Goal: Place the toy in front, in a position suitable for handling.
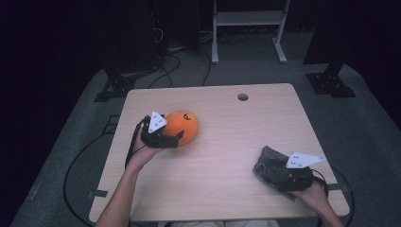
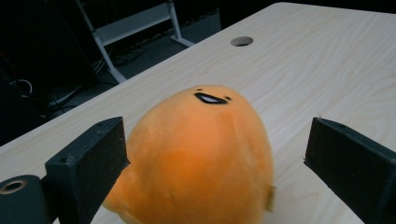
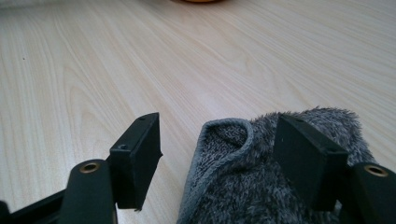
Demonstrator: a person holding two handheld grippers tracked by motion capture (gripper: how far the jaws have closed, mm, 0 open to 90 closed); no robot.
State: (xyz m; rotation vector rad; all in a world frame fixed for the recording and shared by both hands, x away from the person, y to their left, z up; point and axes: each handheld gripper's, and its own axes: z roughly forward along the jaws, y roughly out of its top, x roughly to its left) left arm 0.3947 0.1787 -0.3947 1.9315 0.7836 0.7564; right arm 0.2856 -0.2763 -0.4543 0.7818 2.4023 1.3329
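Note:
An orange egg-shaped plush with a small black face (image 1: 184,125) (image 2: 201,154) lies on the left part of the wooden table (image 1: 227,142). My left gripper (image 1: 176,138) (image 2: 215,158) is open, its jaws standing either side of the plush; the left jaw is very close to it and the right jaw stands clear. At the right front, a grey fuzzy cloth (image 1: 268,160) (image 3: 261,186) lies crumpled. My right gripper (image 1: 272,172) (image 3: 222,158) is open over it, with the cloth's folded edge between the jaws and the right jaw resting on the pile.
A round cable hole (image 1: 242,97) (image 2: 241,41) sits near the table's far edge. Behind the table stand a white metal frame (image 1: 248,28), dark stands and cables on the grey floor. Bare wood (image 3: 140,56) stretches between the two grippers.

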